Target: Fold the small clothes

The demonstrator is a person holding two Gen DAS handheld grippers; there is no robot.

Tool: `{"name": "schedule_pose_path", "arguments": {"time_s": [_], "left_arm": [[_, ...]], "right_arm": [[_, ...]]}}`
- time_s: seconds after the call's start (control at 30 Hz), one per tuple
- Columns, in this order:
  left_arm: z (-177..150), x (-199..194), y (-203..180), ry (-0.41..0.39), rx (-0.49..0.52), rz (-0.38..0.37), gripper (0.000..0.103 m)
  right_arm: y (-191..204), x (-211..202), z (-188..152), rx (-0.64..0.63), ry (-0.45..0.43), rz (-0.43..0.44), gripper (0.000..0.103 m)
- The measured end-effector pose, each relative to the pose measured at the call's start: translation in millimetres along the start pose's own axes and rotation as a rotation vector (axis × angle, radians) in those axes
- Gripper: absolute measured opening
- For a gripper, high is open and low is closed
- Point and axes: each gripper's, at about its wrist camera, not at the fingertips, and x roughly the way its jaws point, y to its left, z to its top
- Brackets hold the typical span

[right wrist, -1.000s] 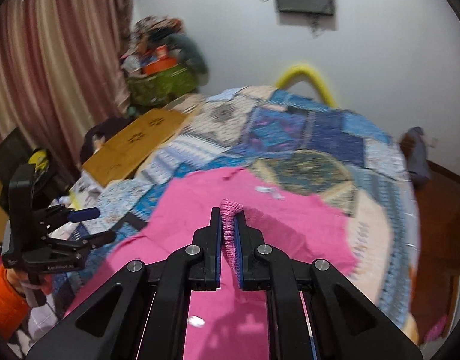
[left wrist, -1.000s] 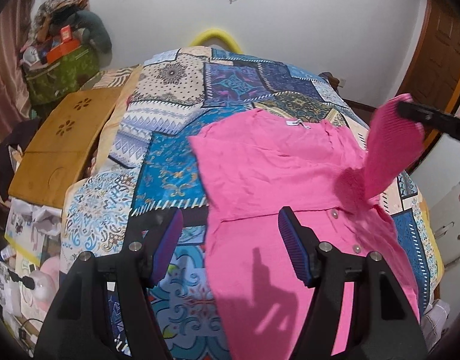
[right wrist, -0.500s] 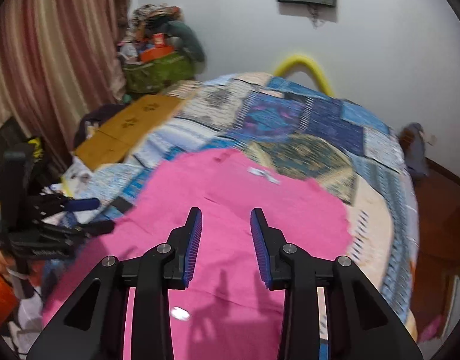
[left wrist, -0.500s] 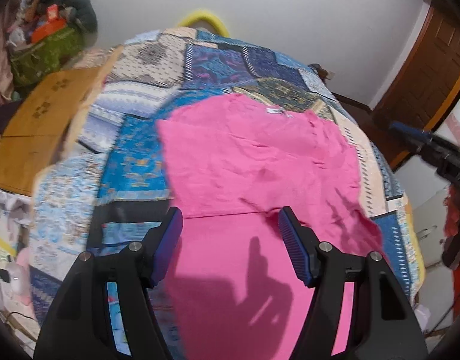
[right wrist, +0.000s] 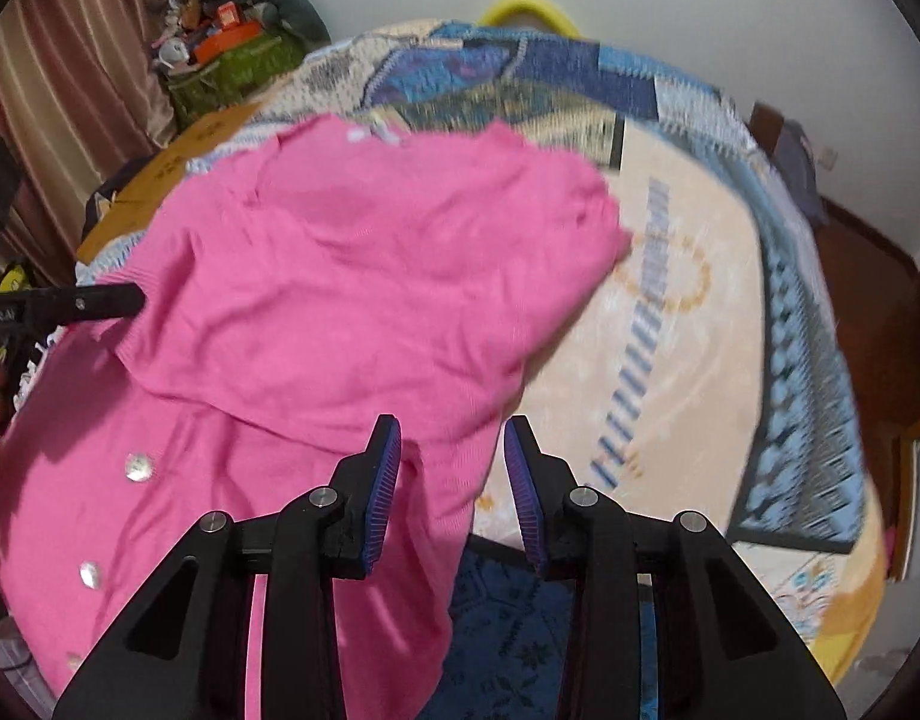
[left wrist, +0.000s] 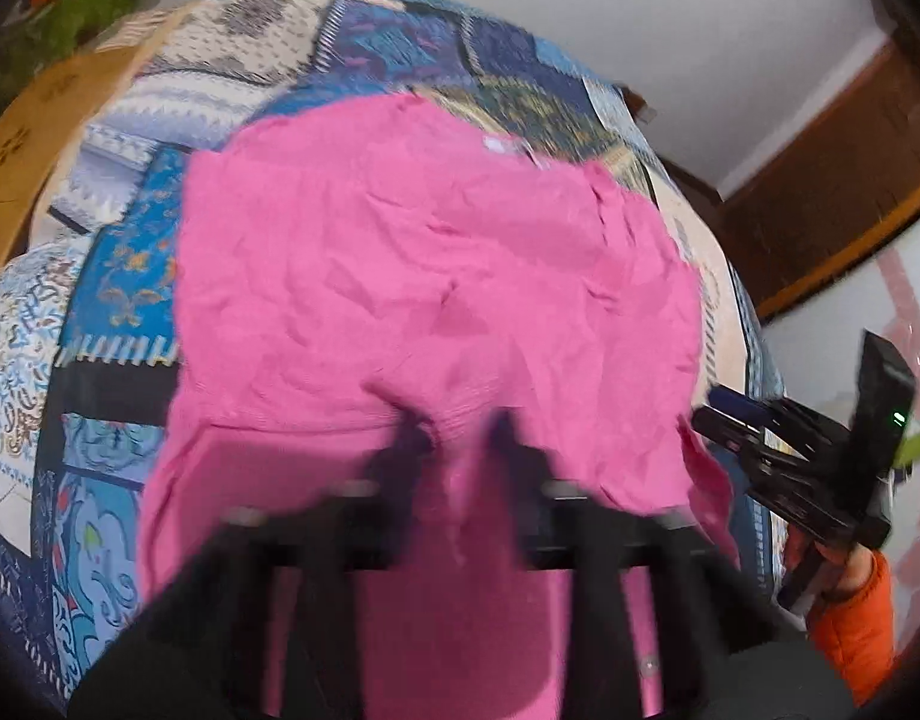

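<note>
A pink buttoned garment (left wrist: 430, 270) lies on the patchwork quilt (left wrist: 118, 276), its upper part folded over the lower part. My left gripper (left wrist: 460, 438) is blurred at that fold's near edge, its jaws closing with a ridge of pink cloth pinched between them. From the right wrist view it is a dark bar (right wrist: 124, 300) at the fold's left end. My right gripper (right wrist: 451, 480) is open just above the garment's (right wrist: 340, 300) right edge, which runs under the gap untouched. Shiny buttons (right wrist: 138, 467) dot the lower panel. The right gripper (left wrist: 709, 407) also appears at the quilt's right side.
A wooden board (left wrist: 28, 132) lies at the bed's far left. A green bag (right wrist: 232, 66) piled with clutter stands by the striped curtain (right wrist: 70, 30). A brown door (left wrist: 832, 192) is at the right. A person's orange sleeve (left wrist: 856, 624) holds the right gripper.
The right gripper let go of the pink sleeve, opened and dropped to the garment's right edge. The left gripper came down onto the fold and its jaws narrowed around the cloth.
</note>
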Motion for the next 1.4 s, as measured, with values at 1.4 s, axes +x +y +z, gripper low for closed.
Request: {"name": "schedule_pose_path", "arguments": {"time_s": [1.4], "left_arm": [[29.7, -12.5, 41.2, -0.045, 0.089, 0.118, 0.028]], "right_arm": [[3.0, -11.9, -3.1, 0.044, -0.018, 0.028, 0.040]]}}
